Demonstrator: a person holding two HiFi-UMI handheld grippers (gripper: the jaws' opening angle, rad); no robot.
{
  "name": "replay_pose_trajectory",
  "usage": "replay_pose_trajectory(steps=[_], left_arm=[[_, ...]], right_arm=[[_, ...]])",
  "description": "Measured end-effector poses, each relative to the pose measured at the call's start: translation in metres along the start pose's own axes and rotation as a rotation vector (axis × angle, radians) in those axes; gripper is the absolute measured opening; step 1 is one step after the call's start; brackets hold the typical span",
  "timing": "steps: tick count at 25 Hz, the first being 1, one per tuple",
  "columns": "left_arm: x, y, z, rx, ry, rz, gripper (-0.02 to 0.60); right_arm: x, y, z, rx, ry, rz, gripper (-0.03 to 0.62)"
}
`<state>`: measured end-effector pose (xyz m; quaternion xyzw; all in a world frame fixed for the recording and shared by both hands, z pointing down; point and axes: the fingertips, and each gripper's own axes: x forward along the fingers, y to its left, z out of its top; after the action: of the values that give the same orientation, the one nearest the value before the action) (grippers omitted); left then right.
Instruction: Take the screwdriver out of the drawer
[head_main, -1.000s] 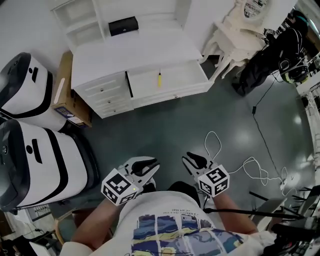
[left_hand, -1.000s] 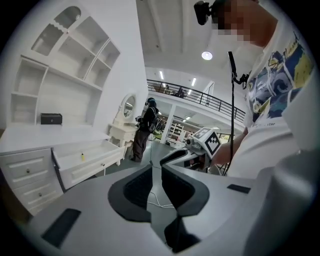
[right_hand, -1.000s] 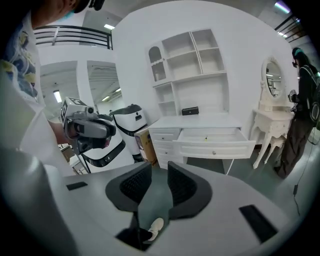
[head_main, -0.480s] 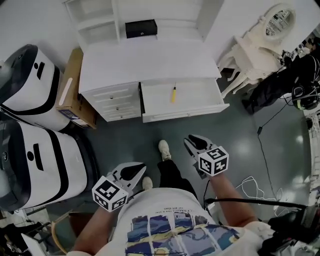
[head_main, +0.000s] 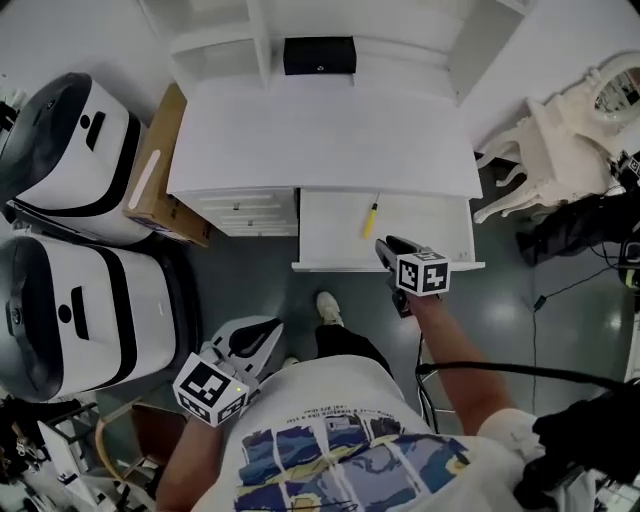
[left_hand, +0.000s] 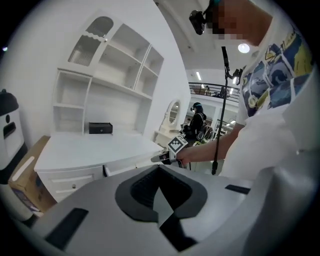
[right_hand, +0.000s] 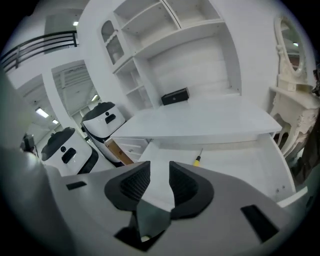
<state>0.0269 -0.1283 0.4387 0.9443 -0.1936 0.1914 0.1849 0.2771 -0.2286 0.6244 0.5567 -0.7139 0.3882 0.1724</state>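
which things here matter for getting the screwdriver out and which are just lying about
Job: screwdriver; open drawer; right tool, jaws opening, nothing between them.
Lying about: black box; cardboard box; white chair.

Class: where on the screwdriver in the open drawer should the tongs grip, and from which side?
Best gripped across the yellow handle, coming down from the front of the drawer. The screwdriver lies flat, shaft pointing to the back, so the handle is the nearer part.
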Motion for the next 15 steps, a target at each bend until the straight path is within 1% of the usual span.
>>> replay_pose_trajectory(steps=[3, 10, 15], left_arm=[[0.019, 0.008, 0.014, -0.002, 0.01, 0.041, 0.014], [0.046, 0.035, 0.028, -0.062, 0.019, 0.14, 0.014], [0.052, 0.044, 0.034, -0.114, 0.027, 0.208, 0.014]], right_arm=[[0.038, -0.032, 0.007, 0.018, 0.059, -0.01, 0.147], [0.117, -0.089, 0.0, 0.05, 0.218, -0.077, 0.171], [0.154, -0.114, -0.016, 0.072, 0.319, -0.123, 0.191]])
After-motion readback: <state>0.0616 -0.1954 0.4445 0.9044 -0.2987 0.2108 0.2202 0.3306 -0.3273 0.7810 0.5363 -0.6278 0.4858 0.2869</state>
